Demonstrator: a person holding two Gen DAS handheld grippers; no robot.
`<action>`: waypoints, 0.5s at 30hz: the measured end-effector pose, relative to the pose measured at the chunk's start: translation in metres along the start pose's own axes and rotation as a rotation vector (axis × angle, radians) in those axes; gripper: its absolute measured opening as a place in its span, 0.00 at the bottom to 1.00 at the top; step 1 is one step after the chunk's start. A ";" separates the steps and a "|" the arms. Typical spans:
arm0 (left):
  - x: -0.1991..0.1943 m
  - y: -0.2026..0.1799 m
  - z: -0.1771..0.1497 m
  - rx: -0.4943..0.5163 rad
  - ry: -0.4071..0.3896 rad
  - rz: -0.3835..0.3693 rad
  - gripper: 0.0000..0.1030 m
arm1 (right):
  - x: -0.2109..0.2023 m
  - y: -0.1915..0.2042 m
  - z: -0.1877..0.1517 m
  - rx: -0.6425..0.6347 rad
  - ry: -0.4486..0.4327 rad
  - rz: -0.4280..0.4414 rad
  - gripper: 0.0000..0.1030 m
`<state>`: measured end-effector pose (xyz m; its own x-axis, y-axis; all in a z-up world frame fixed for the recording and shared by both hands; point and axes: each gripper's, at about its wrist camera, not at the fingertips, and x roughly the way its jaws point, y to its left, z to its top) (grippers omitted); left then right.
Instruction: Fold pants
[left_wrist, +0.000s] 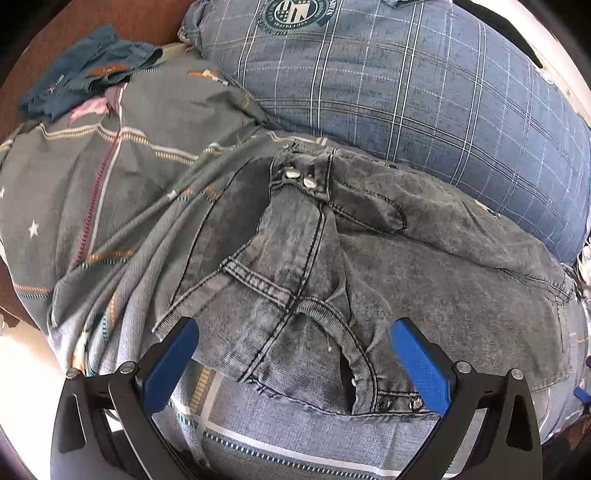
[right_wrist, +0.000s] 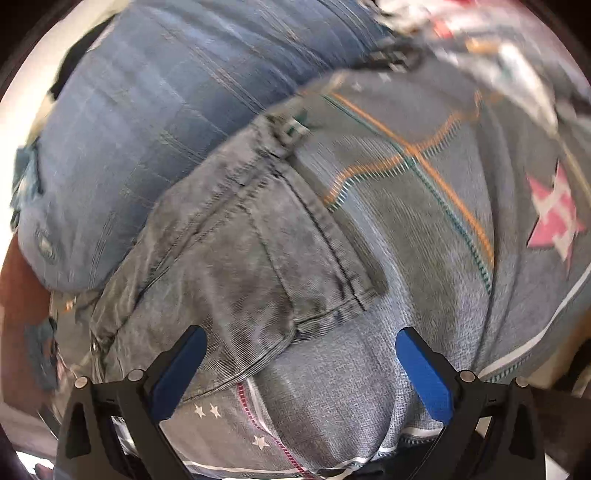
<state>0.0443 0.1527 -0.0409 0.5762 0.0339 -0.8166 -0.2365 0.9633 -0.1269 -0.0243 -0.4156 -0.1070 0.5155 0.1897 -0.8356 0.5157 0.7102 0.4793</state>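
Grey washed denim pants (left_wrist: 369, 266) lie crumpled on a patterned bedspread, waistband and metal buttons (left_wrist: 299, 177) facing up. My left gripper (left_wrist: 295, 339) hovers over the pants' near edge, its blue pads spread wide with the fabric below them, nothing pinched. In the right wrist view, which is motion-blurred, the pants (right_wrist: 236, 251) show a back pocket and seams. There my right gripper (right_wrist: 301, 347) stands open above the pants' lower hem and the bedspread, holding nothing.
A blue plaid pillow (left_wrist: 406, 74) lies behind the pants, also seen as the plaid pillow (right_wrist: 147, 110) in the right wrist view. A dark blue folded garment (left_wrist: 85, 74) sits at the far left on the grey bedspread (left_wrist: 110, 184) with stars and stripes. Brown floor shows beyond the bed edge.
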 end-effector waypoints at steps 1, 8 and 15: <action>0.000 0.001 -0.001 0.000 -0.004 0.002 1.00 | -0.001 -0.004 0.002 0.019 -0.003 0.006 1.00; -0.007 -0.017 -0.008 0.041 -0.011 0.012 1.00 | 0.005 0.013 -0.004 -0.050 -0.023 -0.003 1.00; -0.013 -0.033 -0.011 0.075 -0.022 0.003 1.00 | 0.015 0.016 -0.013 -0.057 0.007 -0.006 1.00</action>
<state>0.0364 0.1172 -0.0321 0.5930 0.0416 -0.8041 -0.1794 0.9804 -0.0816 -0.0165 -0.3925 -0.1153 0.5074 0.1903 -0.8404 0.4786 0.7488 0.4585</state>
